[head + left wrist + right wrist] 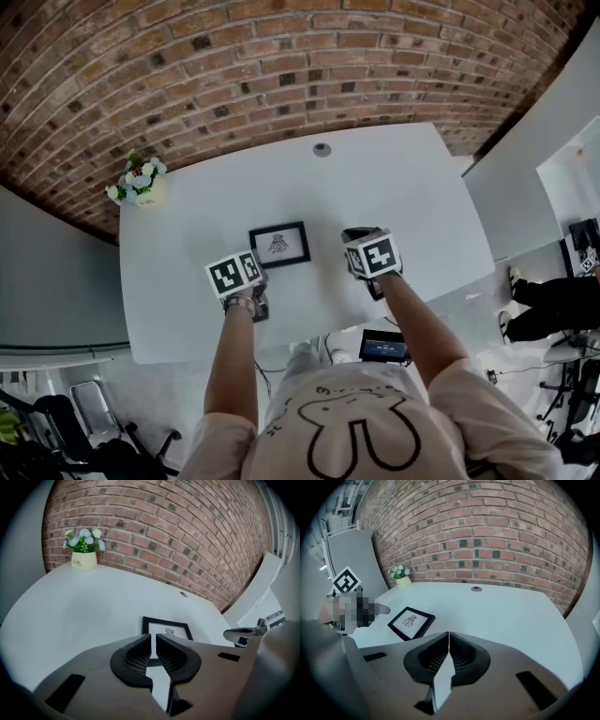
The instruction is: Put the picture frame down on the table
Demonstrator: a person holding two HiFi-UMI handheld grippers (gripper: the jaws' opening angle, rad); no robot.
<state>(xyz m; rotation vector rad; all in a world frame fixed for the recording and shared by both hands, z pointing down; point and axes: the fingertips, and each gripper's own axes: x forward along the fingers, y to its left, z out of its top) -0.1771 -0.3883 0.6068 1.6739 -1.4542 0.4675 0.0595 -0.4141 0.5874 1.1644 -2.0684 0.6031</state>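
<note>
The black picture frame [279, 244] with a small dark drawing on white lies flat on the white table [412, 197], between my two grippers and slightly ahead of them. My left gripper [247, 281] hovers just near-left of the frame [167, 629]. Its jaws [153, 637] stand a narrow slit apart with nothing between them, and the table shows through the gap. My right gripper [360, 234] hangs to the right of the frame [411, 622]. Its jaws [449, 634] are shut and empty, the pads meeting at the tips. Neither gripper touches the frame.
A small cream pot of white and blue flowers [141, 185] stands at the table's far left corner by the brick wall. A round cable grommet [322, 149] sits near the far edge. A dark device [384, 347] lies below the table's near edge.
</note>
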